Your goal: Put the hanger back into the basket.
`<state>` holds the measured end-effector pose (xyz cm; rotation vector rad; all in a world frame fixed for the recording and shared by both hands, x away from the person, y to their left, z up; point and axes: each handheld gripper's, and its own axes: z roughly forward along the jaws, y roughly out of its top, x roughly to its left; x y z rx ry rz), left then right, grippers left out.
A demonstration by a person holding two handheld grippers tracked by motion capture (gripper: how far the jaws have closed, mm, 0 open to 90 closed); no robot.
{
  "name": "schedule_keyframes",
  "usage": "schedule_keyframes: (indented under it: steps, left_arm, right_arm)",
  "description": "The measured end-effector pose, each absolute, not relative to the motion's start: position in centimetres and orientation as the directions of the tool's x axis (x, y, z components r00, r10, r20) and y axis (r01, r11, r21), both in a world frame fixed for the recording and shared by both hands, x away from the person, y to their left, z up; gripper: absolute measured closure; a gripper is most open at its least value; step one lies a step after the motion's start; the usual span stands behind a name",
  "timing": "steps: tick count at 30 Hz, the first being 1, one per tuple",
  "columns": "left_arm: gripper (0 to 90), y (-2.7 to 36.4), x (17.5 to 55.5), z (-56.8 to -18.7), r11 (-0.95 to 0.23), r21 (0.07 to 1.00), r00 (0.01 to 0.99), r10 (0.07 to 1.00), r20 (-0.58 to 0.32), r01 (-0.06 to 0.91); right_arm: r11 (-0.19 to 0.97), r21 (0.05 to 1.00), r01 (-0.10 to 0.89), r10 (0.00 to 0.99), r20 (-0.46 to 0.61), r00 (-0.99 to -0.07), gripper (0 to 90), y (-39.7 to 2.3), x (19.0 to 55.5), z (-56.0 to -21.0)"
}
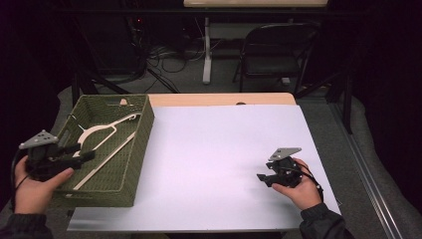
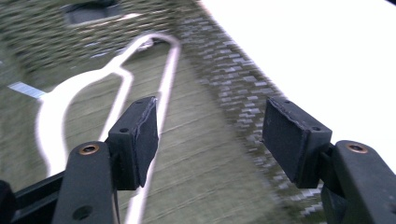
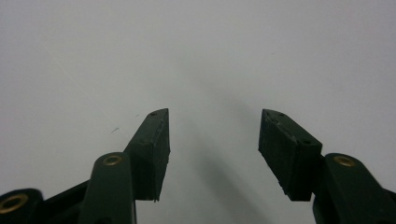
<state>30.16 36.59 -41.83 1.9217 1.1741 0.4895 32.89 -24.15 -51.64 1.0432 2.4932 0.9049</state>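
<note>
A white clothes hanger (image 1: 102, 142) lies inside a green woven basket (image 1: 141, 144) at the table's left. My left gripper (image 1: 85, 153) hovers over the basket's near left corner, held in a hand, jaws open and empty. From the left gripper view the hanger (image 2: 116, 72) lies on the basket floor beyond the open gripper (image 2: 210, 135), and the basket wall (image 2: 224, 79) runs up the middle. My right gripper (image 1: 262, 178) rests low over the white sheet at the right, open, nothing between its jaws. The right gripper (image 3: 212, 147) faces bare white sheet (image 3: 196, 56).
A white sheet (image 1: 219, 159) covers most of the wooden table (image 1: 224, 98). Behind the table stand a folding chair (image 1: 276, 55), a white table leg (image 1: 207, 50) and tangled cables (image 1: 164, 55) on the floor.
</note>
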Motion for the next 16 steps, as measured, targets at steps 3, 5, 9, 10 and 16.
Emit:
schedule_keyframes:
  steps: [3, 5, 9, 10, 16]
  left_arm:
    - [33.2, 33.7, 29.7, -41.8, -0.259, 0.82, 0.542, 0.837, -0.074, 0.511]
    - [32.9, 32.2, 29.6, -41.9, -0.283, 0.824, 0.569, 0.82, -0.057, 0.491]
    - [32.1, 28.9, 29.7, -42.4, -0.317, 0.824, 0.609, 0.792, -0.042, 0.469]
    - [32.1, 27.9, 29.7, -42.6, -0.328, 0.822, 0.626, 0.778, -0.044, 0.466]
    - [32.1, 23.3, 29.6, -44.5, -0.381, 0.807, 0.685, 0.727, -0.039, 0.45]
  right_arm:
    - [0.537, 0.653, 0.533, 0.719, -0.023, -0.695, 42.5, -24.0, 32.8, -51.8]
    - [0.537, 0.653, 0.534, 0.719, -0.023, -0.695, 42.2, -24.0, 32.8, -51.8]
    - [0.535, 0.655, 0.534, 0.72, -0.023, -0.694, 41.7, -24.1, 32.7, -51.8]
    - [0.527, 0.665, 0.528, 0.719, -0.018, -0.695, 41.7, -24.1, 32.7, -51.9]
    - [0.523, 0.665, 0.533, 0.724, -0.017, -0.689, 41.9, -24.4, 32.5, -51.9]
